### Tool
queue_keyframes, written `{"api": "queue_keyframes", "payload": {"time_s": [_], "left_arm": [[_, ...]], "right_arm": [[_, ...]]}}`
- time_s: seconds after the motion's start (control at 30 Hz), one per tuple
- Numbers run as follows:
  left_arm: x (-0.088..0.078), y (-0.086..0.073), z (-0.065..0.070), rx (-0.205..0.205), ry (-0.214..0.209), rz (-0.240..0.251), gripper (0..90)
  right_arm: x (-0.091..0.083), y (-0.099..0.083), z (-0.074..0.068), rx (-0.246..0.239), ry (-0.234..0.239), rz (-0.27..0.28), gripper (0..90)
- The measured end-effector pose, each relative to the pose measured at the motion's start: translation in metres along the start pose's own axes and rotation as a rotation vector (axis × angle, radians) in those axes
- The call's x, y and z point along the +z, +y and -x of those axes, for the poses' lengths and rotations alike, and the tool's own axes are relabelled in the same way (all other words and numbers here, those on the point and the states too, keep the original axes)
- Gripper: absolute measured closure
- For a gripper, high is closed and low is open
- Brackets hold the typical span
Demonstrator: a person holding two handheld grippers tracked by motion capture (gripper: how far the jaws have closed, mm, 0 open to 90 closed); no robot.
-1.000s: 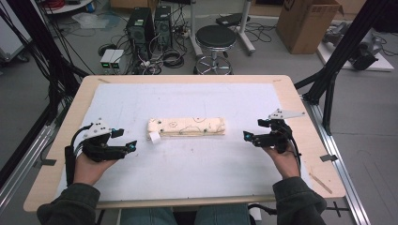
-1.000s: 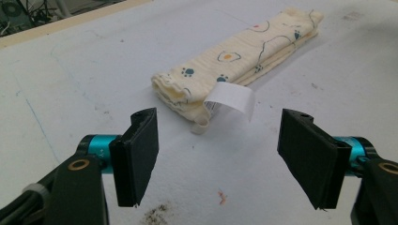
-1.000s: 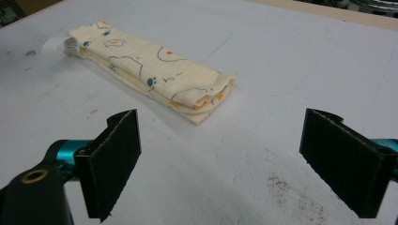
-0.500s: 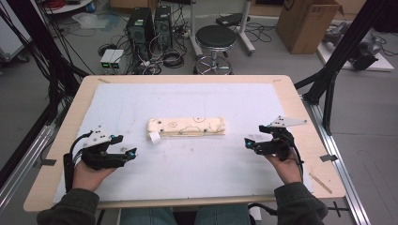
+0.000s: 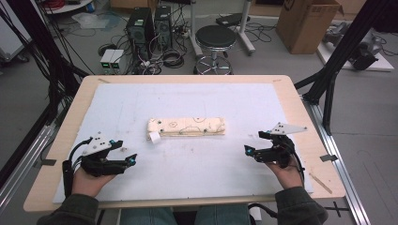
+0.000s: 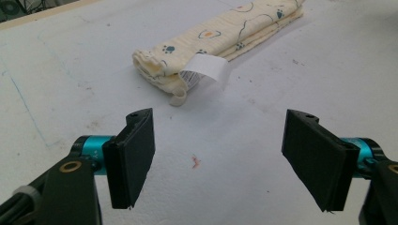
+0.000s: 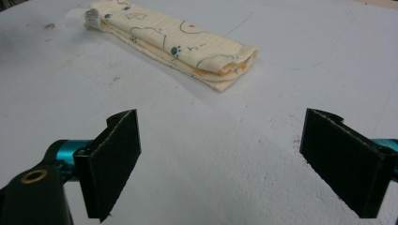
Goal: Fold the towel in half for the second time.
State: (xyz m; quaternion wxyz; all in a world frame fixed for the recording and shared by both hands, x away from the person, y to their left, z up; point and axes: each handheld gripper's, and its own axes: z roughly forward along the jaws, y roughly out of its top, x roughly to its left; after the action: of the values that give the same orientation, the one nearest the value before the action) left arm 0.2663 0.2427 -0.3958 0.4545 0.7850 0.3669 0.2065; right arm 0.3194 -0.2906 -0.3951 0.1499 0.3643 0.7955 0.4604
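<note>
Lying near the middle of the white foam mat (image 5: 141,103), the cream cotton cloth printed with small paw marks and faces (image 5: 187,126) is folded into a long narrow bundle, with a white care label (image 5: 154,137) curling off its left end. Nothing touches it. Both grippers sit well apart from it, nearer the person's edge of the wooden table (image 5: 307,126). The left gripper (image 5: 126,155) points toward the label end, its jaws spread wide with nothing between them. The right gripper (image 5: 252,142) faces the other end, where the folded layers show as stacked edges; its jaws are equally wide and empty.

By the look of it, the fold is finished, or the hands are about to start on the bundle; which of the two is hard to judge. If more handling is meant, each gripper would need to travel inward to its own end and pinch the layers without dragging them askew.

The underside of the bundle and the number of layers cannot be made out, and the label's print is too small to read. Forearms are cut off by the bottom of the high view.
</note>
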Motion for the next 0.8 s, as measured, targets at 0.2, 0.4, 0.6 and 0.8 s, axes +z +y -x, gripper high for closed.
{"api": "queue_keyframes", "payload": {"time_s": [0.2,0.4,0.6,0.8], "left_arm": [[-0.003,-0.008,0.004,0.000,0.001,0.000,26.4],[-0.006,-0.015,0.007,-0.003,0.005,-0.002,26.1],[-0.008,-0.020,0.009,-0.006,0.002,-0.009,25.5],[-0.011,-0.024,0.011,-0.009,0.021,-0.009,25.0]], "right_arm": [[-0.001,-0.007,-0.005,0.002,0.009,-0.006,12.1],[-0.003,-0.015,-0.009,0.005,0.013,-0.011,12.1],[-0.007,-0.023,-0.009,0.015,0.006,-0.004,12.1],[-0.014,-0.031,-0.008,0.024,-0.014,0.015,12.1]]}}
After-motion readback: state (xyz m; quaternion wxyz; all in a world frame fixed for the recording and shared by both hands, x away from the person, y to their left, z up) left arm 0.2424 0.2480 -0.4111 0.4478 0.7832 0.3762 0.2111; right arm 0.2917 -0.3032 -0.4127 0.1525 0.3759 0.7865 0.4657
